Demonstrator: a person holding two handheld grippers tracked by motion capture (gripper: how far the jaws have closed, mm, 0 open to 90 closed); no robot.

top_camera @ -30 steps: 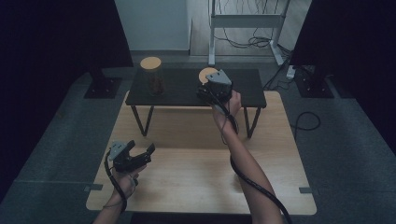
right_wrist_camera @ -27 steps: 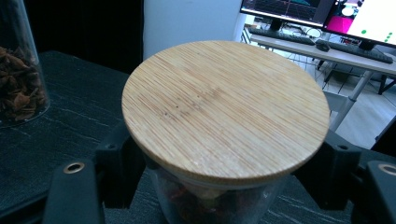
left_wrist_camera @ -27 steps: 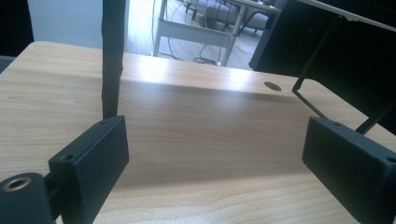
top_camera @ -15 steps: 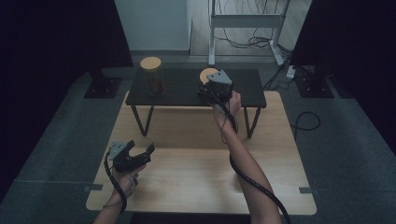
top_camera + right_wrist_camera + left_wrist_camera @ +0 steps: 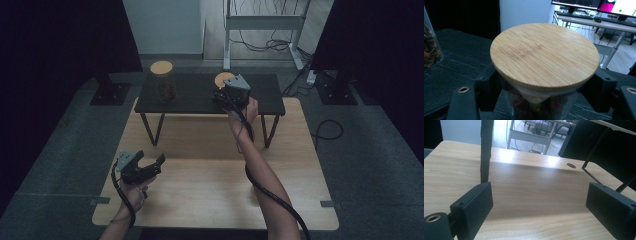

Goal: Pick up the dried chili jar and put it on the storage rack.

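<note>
A glass jar with a round bamboo lid [image 5: 545, 53] stands on the black shelf [image 5: 195, 97]; reddish-brown contents show through its glass. My right gripper [image 5: 541, 92] is shut on this jar just under the lid, one black jaw on each side. From above, the same jar's lid [image 5: 223, 79] peeks out behind the right gripper [image 5: 231, 96]. A second lidded jar [image 5: 163, 82] stands at the shelf's left. My left gripper [image 5: 150, 165] hovers over the wooden table's near left part, jaws wide open with nothing between them [image 5: 539, 205].
The black shelf rests on thin metal legs [image 5: 485, 150] on the light wooden table [image 5: 210, 195]. A cable hole [image 5: 571, 165] lies in the tabletop. Dark partitions flank the scene, and a desk frame [image 5: 262, 22] with cables stands behind.
</note>
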